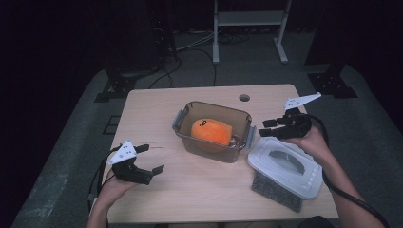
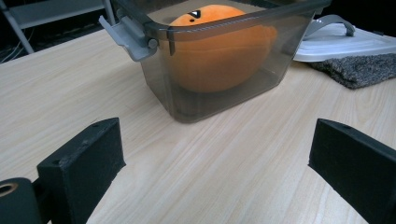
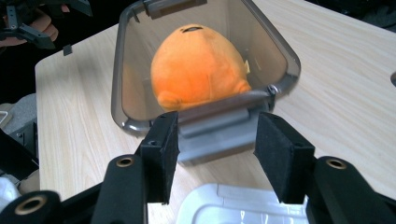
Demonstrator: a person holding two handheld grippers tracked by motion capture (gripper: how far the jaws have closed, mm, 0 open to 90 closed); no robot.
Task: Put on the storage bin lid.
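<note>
A smoky clear plastic box (image 1: 216,106) stands mid-table with an orange plush toy (image 1: 211,130) inside it. From the left gripper view the box (image 2: 233,24) and plush (image 2: 219,60) are ahead, and my left gripper (image 2: 217,140) is open over bare wood. It is at the front left (image 1: 152,158), apart from the box. My right gripper (image 1: 262,128) is open at the box's right end. In its own view its jaws (image 3: 217,140) straddle the grey latch (image 3: 215,130), with the plush (image 3: 196,65) beyond.
A white lid (image 1: 285,166) with a grey handle lies on a grey cloth pad (image 1: 275,192) at the front right, just under my right hand. There is a round hole (image 1: 244,98) in the table's far edge. A metal frame (image 1: 247,19) and cables are on the floor behind.
</note>
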